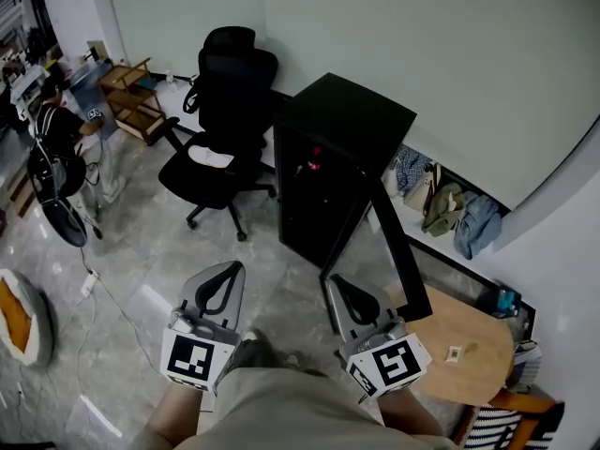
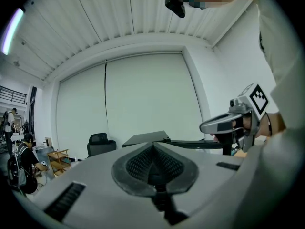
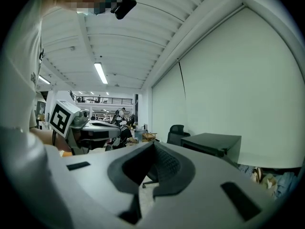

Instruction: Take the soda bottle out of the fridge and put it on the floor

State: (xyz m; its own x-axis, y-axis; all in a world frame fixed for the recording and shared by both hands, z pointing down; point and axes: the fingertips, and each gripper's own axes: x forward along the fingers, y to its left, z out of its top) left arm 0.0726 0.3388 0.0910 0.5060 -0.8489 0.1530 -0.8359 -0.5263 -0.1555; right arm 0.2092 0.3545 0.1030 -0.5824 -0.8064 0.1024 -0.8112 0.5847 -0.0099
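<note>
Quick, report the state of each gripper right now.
Left gripper: closed, jaws together, holding nothing.
Right gripper: closed, jaws together, holding nothing.

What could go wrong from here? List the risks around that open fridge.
1. The open fridge door juts out close to the right gripper; a reach inside could knock it.
2. Both that gripper and the left gripper are shut and empty, so reaching in without opening would only shove whatever sits in the fridge.
3. The office chair stands close on the fridge's left, crowding that side.
</note>
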